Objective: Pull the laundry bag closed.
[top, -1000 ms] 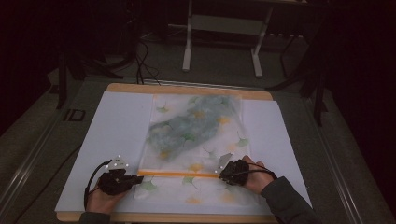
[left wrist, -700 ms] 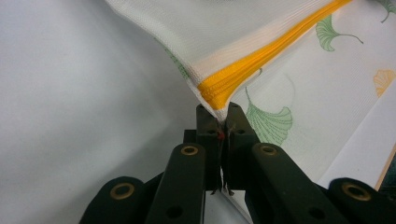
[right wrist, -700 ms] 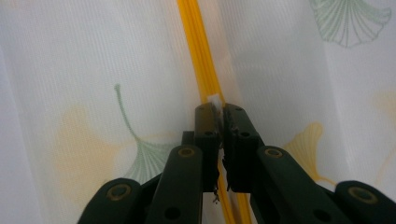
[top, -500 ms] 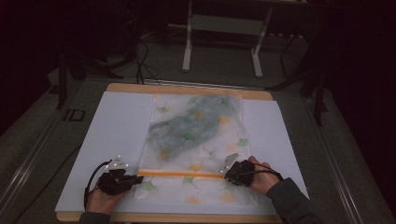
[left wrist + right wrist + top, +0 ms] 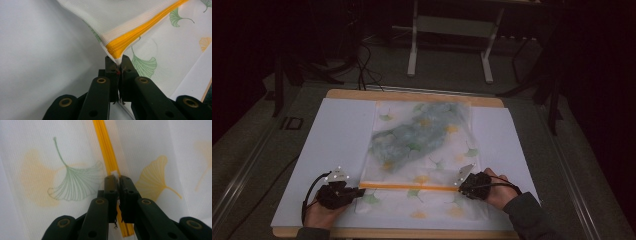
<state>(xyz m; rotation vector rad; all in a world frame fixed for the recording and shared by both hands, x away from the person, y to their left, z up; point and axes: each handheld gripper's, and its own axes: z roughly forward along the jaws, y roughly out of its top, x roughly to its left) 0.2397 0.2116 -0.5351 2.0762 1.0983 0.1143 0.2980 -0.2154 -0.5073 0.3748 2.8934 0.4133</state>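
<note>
Zipper [image 5: 407,186] on that ginkgo-print mesh bag [image 5: 424,150] near the table's front edge looks pinched at both ends, left gripper [image 5: 119,65] clamped on its corner, right gripper [image 5: 117,185] clamped on what's probably the pull, so keep the left end taut while you slide along.

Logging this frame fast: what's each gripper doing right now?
Left gripper: closed on the end of the mesh bag's orange zipper.
Right gripper: closed on the zipper.

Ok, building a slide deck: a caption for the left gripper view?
Left gripper shut on the orange zipper end of a leaf-printed mesh bag.
</note>
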